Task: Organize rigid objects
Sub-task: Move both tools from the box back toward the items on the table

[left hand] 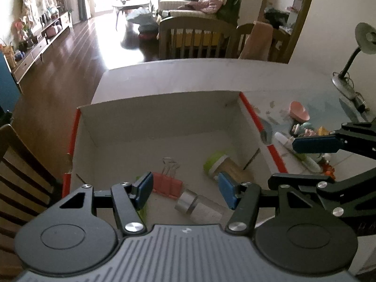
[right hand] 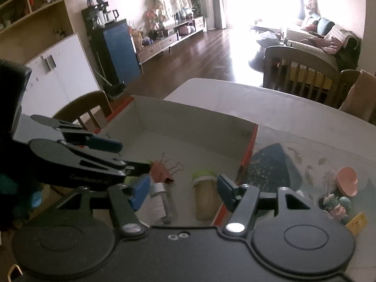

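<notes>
Because both the left gripper (left hand: 184, 190) and right gripper (right hand: 183, 191) hover with jaws apart and empty, the green-lidded jar (left hand: 224, 165) lies below them inside the red-edged cardboard box (left hand: 150, 108), alongside the clear silver-capped bottle (left hand: 199, 208).

Right tool (right hand: 184, 191) hangs open and empty above the box (right hand: 199, 119).

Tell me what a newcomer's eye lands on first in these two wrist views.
First, the open cardboard box with red edges on the white table, holding a red binder clip, a green-lidded jar and a clear silver-capped bottle, all lying down. Next, the left gripper and right gripper, both open and empty above the box. To the box's right sits a clutter of small items, a pink dish among them.
</notes>
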Motion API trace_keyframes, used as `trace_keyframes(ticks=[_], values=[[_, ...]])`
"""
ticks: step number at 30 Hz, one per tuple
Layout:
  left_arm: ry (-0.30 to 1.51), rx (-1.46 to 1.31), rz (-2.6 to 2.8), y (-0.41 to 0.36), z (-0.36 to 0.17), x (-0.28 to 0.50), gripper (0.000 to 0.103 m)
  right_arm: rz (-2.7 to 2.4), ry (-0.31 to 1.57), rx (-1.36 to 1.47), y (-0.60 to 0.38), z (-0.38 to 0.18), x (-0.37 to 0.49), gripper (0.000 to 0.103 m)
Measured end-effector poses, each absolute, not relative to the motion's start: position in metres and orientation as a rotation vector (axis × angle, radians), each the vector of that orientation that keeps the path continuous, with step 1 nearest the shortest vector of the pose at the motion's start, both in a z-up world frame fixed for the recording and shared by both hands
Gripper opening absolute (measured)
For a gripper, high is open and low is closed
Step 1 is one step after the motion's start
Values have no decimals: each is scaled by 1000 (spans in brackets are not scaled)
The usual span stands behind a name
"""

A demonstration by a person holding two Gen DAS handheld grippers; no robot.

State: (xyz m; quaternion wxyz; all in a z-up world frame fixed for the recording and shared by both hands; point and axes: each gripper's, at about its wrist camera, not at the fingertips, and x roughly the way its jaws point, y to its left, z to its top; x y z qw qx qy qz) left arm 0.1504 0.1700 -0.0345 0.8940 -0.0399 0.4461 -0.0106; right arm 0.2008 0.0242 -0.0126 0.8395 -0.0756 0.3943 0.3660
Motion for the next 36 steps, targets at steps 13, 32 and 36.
trace_keyframes(ticks=[13, 32, 36], values=[[828, -93, -14, 149, -7, 112, 67, 779, 743, -95, -14, 6, 165, 75], [692, -154, -117, 63, 0, 115, 103, 641, 671, -21, -131, 0, 151, 92], [709, -156, -131, 39, -10, 129, 103, 594, 676, -24, -154, -12, 158, 93]])
